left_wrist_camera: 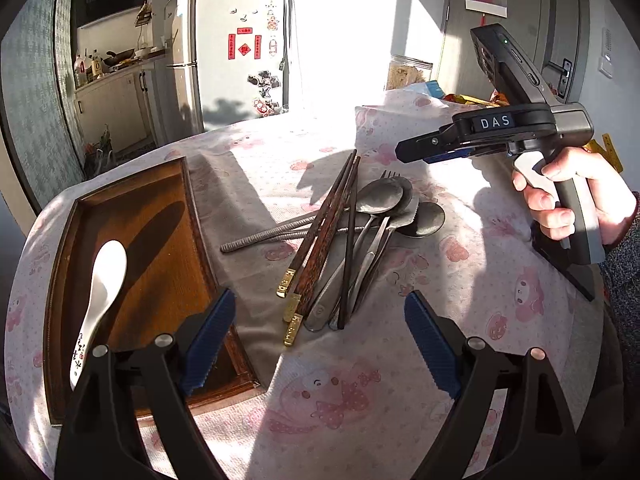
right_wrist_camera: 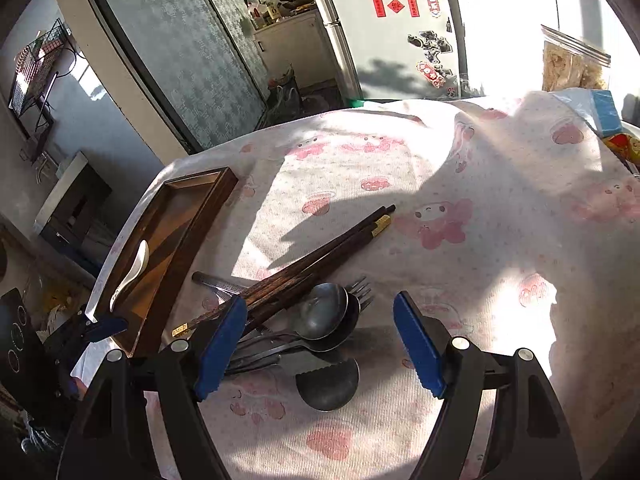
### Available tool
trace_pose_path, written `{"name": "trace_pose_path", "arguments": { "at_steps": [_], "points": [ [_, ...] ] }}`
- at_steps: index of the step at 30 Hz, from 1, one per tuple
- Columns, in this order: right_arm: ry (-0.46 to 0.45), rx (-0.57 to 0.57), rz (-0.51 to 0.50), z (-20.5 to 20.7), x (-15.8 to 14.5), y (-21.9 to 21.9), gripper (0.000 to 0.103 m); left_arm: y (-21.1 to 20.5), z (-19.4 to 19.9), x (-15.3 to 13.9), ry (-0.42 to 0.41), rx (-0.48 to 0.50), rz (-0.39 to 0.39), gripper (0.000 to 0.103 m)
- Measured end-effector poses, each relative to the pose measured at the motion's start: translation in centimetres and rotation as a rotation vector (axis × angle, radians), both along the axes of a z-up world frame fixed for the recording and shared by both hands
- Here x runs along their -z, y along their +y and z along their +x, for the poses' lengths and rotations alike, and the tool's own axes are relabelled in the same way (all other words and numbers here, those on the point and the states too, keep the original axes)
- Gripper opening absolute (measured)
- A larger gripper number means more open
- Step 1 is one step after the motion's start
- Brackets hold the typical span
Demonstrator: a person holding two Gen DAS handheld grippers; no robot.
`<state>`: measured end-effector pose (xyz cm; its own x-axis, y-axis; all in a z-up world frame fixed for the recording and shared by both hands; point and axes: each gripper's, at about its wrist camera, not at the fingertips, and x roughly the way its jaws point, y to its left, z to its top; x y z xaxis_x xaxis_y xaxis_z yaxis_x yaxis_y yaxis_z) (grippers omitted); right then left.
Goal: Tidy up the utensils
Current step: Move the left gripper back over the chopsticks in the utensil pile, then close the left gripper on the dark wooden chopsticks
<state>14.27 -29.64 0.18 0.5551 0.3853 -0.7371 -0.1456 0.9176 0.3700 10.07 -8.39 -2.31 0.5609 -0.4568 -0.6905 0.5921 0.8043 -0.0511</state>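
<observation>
Jaws wide on both grippers; chopsticks [left_wrist_camera: 320,236] partly cover spoons [left_wrist_camera: 380,200].

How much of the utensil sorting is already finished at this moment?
Done: only the white spoon lies in the wooden tray. In hand: nothing; the left gripper and right gripper are open. Left: the chopsticks, metal spoons and fork piled on the tablecloth.

It was a home kitchen: a magnet-covered fridge [left_wrist_camera: 236,52], a cluttered counter [left_wrist_camera: 116,68] (bottles, a wok), a cartoon-print tablecloth [left_wrist_camera: 460,280].
</observation>
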Motion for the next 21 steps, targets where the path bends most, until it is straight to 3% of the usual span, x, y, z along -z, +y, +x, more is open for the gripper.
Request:
{"name": "trace_pose_path", "arguments": {
  "at_steps": [1, 3, 4, 6, 14, 19, 21],
  "points": [
    [-0.001, 0.012, 0.007, 0.2, 0.0, -0.3, 0.068, -0.4, 0.0, 0.2, -0.003, 0.006, 0.007, 0.088],
    [-0.004, 0.033, 0.024, 0.7, 0.0, -0.8, 0.057, -0.9, 0.3, 0.5, -0.008, 0.015, 0.026, 0.078],
    [-0.01, 0.039, 0.033, 0.9, -0.2, -0.8, 0.055, -1.2, 0.7, 0.8, -0.004, 0.014, 0.042, 0.067],
    [-0.022, 0.03, 0.047, 1.1, -0.3, -0.4, 0.055, -1.6, 1.7, 1.3, 0.022, 0.013, 0.062, 0.058],
    [-0.029, -0.006, 0.063, 2.2, 0.3, 0.7, 0.055, -1.7, 5.9, 1.9, 0.057, -0.035, 0.076, 0.048],
    [-0.038, -0.005, 0.066, 2.4, 0.4, 0.7, 0.055, -1.8, 7.2, 2.9, 0.138, 0.001, 0.088, 0.04],
    [-0.035, -0.004, 0.07, 2.4, 0.6, 0.6, 0.055, -2.1, 7.1, 3.4, 0.136, 0.007, 0.108, 0.031]
  ]
}}
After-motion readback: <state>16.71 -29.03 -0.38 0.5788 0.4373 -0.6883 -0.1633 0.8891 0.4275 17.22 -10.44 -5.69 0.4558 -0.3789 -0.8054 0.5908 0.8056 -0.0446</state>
